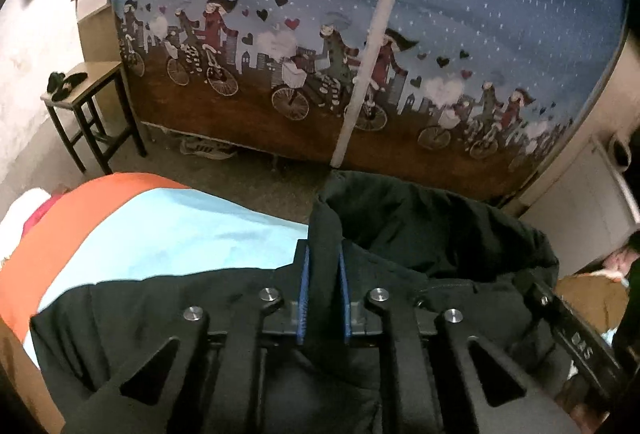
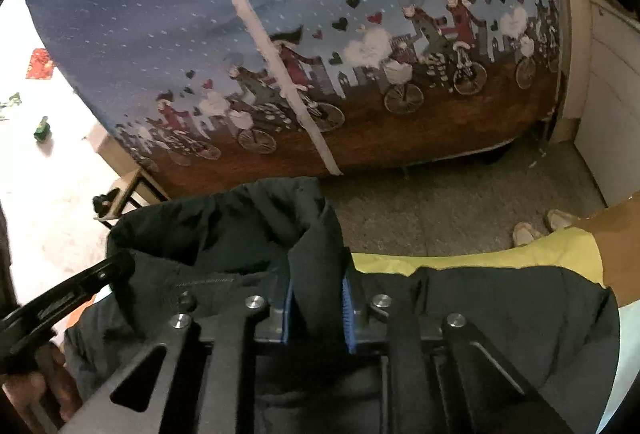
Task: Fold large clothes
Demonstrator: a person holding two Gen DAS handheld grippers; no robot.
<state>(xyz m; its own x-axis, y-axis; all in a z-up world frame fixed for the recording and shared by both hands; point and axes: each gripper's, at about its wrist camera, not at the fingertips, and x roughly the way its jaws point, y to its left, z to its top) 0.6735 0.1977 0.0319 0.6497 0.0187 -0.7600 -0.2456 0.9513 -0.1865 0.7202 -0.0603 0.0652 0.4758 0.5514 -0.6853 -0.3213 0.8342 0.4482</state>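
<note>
A large black garment [image 1: 420,230] is held up between both grippers over a bed. My left gripper [image 1: 324,254] is shut on a bunched fold of the black garment, with cloth pinched between its blue pads [image 1: 304,290]. My right gripper [image 2: 318,286] is shut on another fold of the same garment [image 2: 224,226], cloth between its blue pads [image 2: 347,310]. The cloth sags between the two grips and drapes over both tools. The right gripper's frame shows in the left wrist view [image 1: 580,338], and the left gripper's frame shows in the right wrist view [image 2: 64,298].
Under the garment lies a sheet, light blue and orange [image 1: 168,234], yellow on the right [image 2: 500,258]. Ahead hangs a blue curtain with cyclists [image 1: 320,54] over grey floor [image 2: 440,210]. A small wooden table [image 1: 92,90] stands left, a white cabinet [image 2: 612,94] right, slippers [image 2: 540,228] nearby.
</note>
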